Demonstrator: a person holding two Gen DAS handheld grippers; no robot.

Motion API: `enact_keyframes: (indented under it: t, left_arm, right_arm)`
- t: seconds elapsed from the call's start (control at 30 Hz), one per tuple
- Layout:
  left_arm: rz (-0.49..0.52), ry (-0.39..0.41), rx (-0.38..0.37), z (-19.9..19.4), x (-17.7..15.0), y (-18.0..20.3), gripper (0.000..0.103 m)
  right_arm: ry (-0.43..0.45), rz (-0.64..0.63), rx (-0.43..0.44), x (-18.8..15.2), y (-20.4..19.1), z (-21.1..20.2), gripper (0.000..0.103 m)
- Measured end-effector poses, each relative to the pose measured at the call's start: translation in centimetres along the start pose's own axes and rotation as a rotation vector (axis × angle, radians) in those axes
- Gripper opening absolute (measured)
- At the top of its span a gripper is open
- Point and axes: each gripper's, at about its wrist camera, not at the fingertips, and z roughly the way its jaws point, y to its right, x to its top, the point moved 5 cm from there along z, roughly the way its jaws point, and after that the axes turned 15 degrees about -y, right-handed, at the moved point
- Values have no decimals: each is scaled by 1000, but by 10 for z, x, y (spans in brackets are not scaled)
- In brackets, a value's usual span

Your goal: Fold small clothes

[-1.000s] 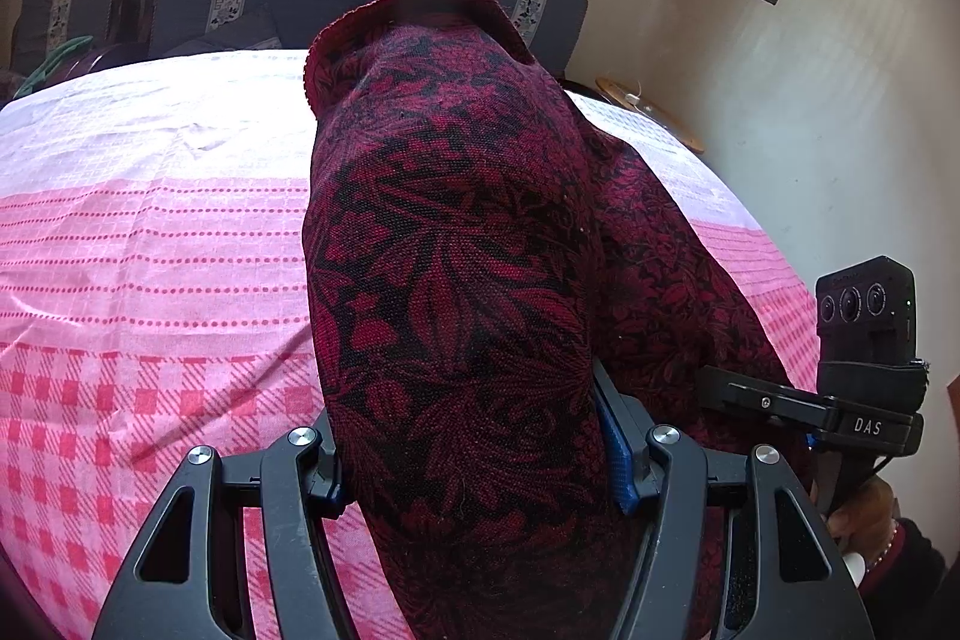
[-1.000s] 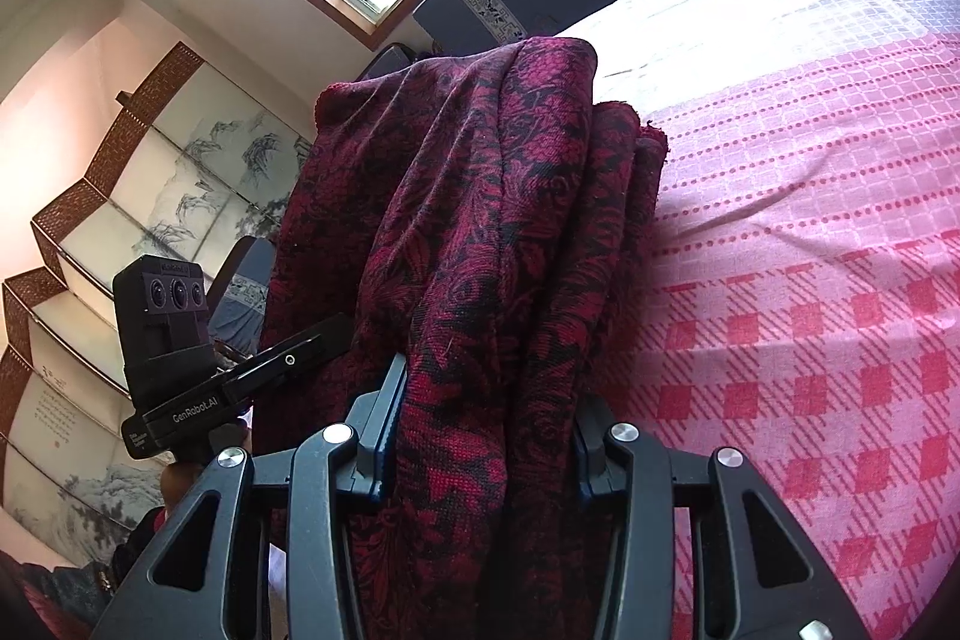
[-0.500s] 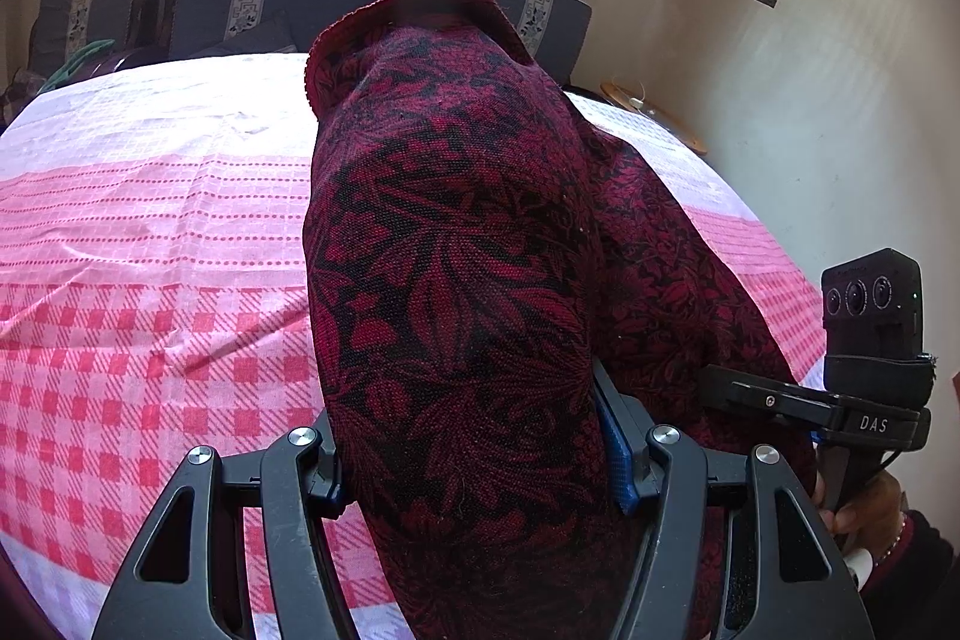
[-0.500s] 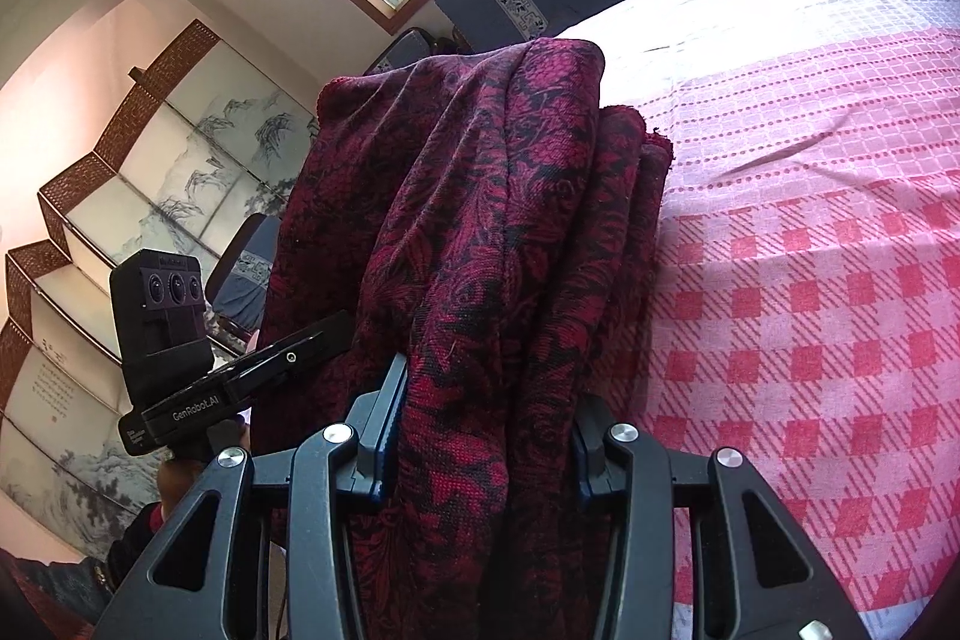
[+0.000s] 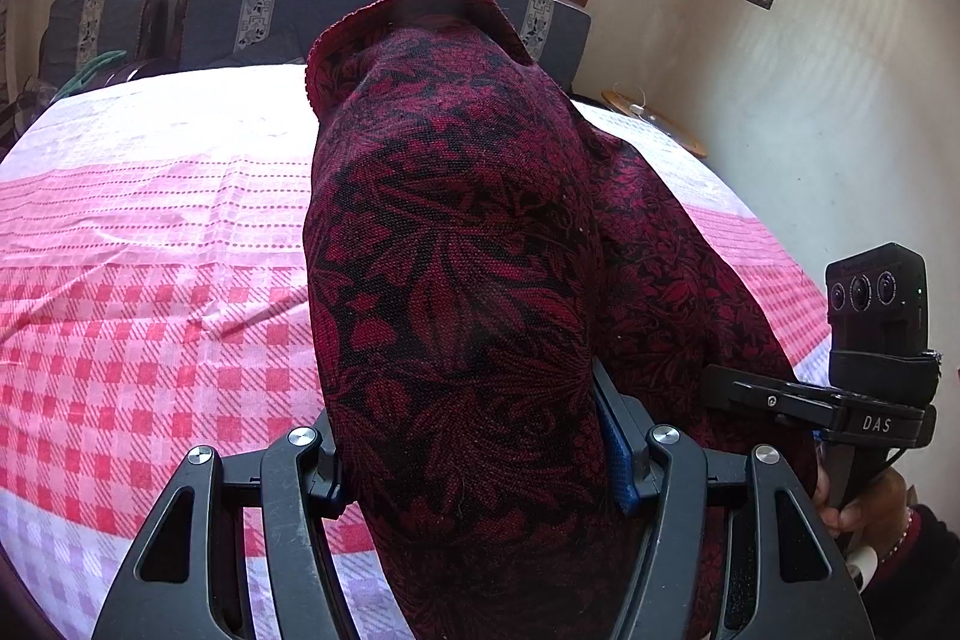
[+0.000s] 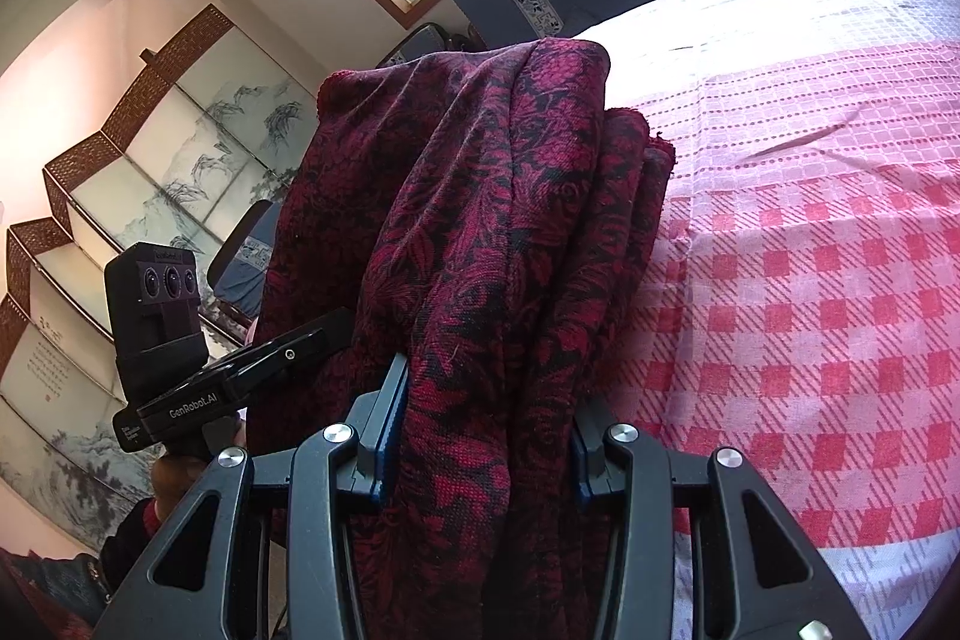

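The left gripper [image 5: 474, 436] held a dark red floral garment [image 5: 456, 244], jaws clamped on a thick bunch of it. The right gripper [image 6: 480, 412] likewise gripped a gathered bunch of the same cloth [image 6: 480, 220]. The garment hung draped over both, apparently lifted clear above the pink checked bedsheet [image 5: 132, 280], though its lower edge was hidden.

1. The left gripper [image 5: 474, 460] is showing black angular linkage arms with silver screw heads and a blue pad on one finger.
2. The right gripper [image 6: 480, 436] is showing the same black frame and silver screws.
3. Each is carrying a black three-lens camera block, lettered "DAS" and "GenRobot.AI".
4. The person is wearing dark sleeves and a beaded bracelet [image 5: 900, 535].
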Motion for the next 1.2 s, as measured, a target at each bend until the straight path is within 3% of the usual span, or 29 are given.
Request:
enact_keyframes:
  t: [1.2]
  left_arm:
    - [14, -2, -5, -5, -36, -8, 63]
  right_arm:
    - [-15, -37, -40, 9, -6, 8, 40]
